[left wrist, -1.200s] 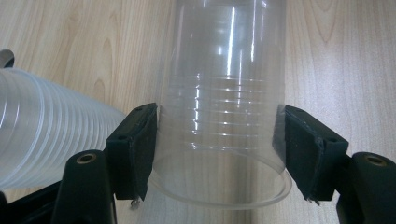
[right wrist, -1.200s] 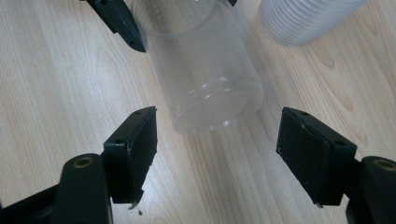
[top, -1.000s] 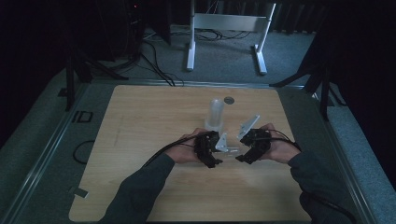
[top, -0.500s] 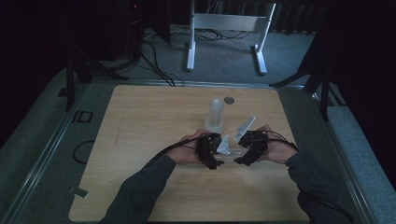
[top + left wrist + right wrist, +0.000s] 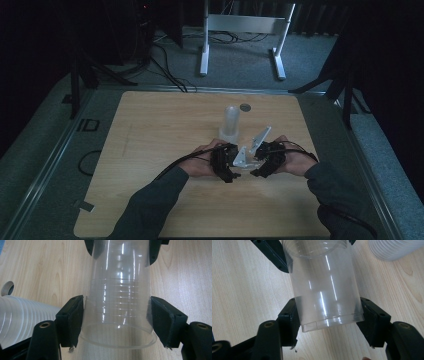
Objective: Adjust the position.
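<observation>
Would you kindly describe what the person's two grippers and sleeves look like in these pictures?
Both the left gripper and the right gripper are black, each with two blocky fingers carrying flat dark pads and round brass-coloured rivets at the knuckles. A light grey three-cornered plate sits on top of each. A black cable trails back from each. The person wears dark grey-green long sleeves.

The pale wooden table top [image 5: 150, 150] has a smooth, matt laminate look with fine straight grain. The clear plastic cup [image 5: 120, 302] held over it is glossy and thin-walled, with fine ribs around the rim end and bright streaks of reflected light. The whitish translucent stack of ribbed plastic cups [image 5: 231, 122], toward the table's far edge, looks duller and cloudy. The left gripper [image 5: 117, 320] and right gripper [image 5: 329, 321] have matt black plastic jaws with small brass-coloured inserts.
</observation>
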{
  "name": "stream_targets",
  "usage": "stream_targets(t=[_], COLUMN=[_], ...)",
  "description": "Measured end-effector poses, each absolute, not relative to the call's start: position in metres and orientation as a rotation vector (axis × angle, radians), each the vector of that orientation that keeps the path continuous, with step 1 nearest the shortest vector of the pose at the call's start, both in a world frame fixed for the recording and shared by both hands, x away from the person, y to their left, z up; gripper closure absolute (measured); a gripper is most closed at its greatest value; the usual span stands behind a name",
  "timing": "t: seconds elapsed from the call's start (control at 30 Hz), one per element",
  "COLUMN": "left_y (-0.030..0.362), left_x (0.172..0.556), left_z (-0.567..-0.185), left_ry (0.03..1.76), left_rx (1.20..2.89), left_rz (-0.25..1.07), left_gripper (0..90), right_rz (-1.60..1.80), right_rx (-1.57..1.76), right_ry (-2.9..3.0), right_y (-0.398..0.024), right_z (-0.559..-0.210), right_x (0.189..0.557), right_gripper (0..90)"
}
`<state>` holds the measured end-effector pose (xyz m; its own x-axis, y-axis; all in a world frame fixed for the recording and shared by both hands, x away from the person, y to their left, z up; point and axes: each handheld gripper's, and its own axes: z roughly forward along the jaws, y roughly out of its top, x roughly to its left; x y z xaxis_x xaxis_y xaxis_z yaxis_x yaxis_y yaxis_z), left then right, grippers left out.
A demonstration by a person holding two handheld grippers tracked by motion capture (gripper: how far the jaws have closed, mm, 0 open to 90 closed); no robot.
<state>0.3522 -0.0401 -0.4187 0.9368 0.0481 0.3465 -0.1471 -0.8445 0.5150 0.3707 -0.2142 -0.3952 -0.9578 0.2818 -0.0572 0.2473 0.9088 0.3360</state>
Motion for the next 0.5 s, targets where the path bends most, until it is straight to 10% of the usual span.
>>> stream_targets(t=[0.5], left_y=[-0.0403], left_x=[0.3537], left_z=[-0.4186], left_ry=[-0.026], left_rx=[2.52], left_rz=[0.449], left_gripper=[21.4], right_rz=[0.505], right_rx=[0.426], right_ry=[2.964], right_y=[-0.2155], right_z=[-0.3951], right_x=[0.3697], right_gripper=[41.9])
